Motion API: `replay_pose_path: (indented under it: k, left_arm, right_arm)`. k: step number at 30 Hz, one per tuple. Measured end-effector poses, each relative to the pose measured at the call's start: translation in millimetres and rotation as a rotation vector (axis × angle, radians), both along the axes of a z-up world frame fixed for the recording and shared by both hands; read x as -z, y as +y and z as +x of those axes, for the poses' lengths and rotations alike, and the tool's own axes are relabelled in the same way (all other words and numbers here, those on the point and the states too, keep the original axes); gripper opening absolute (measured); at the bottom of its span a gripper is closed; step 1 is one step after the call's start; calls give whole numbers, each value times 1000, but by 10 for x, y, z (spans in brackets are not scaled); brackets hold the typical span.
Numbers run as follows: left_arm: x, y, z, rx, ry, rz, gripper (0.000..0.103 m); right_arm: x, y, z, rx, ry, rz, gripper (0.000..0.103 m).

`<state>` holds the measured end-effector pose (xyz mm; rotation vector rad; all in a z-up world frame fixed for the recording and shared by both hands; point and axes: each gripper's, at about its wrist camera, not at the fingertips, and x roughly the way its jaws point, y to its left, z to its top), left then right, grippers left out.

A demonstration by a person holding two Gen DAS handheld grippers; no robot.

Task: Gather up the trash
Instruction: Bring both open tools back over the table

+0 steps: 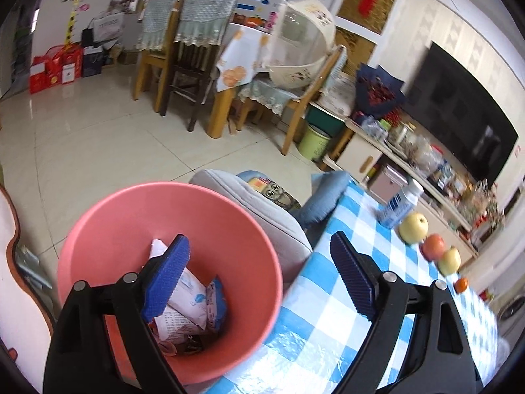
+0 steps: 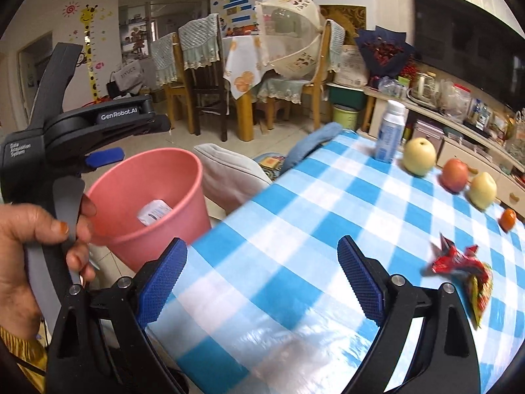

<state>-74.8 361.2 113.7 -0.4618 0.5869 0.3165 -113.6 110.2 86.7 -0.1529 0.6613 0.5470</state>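
Observation:
A pink bin (image 1: 170,197) stands on the floor beside the blue-checked table (image 1: 328,312), with white and blue wrappers (image 1: 190,298) lying inside. My left gripper (image 1: 259,239) hangs open above the bin's right rim and the table edge, with nothing between its pads. In the right wrist view a hand holds that left tool, and its blue pad (image 2: 105,159) hovers over the bin (image 2: 147,177). My right gripper (image 2: 262,243) is open over the table (image 2: 295,213), holding nothing. A crumpled red wrapper (image 2: 459,262) and a yellow-red packet (image 2: 480,292) lie on the table to its right.
A white-and-blue bottle (image 2: 390,131), two yellow fruits (image 2: 420,156), a red apple (image 2: 454,170) and a tangerine (image 2: 508,219) line the table's far side. A grey cushion (image 2: 229,170) lies behind the bin. Dining chairs and a TV cabinet stand farther back.

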Motion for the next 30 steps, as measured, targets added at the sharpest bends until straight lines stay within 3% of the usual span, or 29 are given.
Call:
replay_pose_path:
  k: [20, 30]
  left_arm:
    - [80, -953, 229, 219, 30, 111, 88]
    - [118, -1290, 287, 292, 41, 126, 88]
  right_arm:
    - [37, -850, -123, 103, 1, 63, 92]
    - [25, -1202, -125, 137, 1, 89, 92]
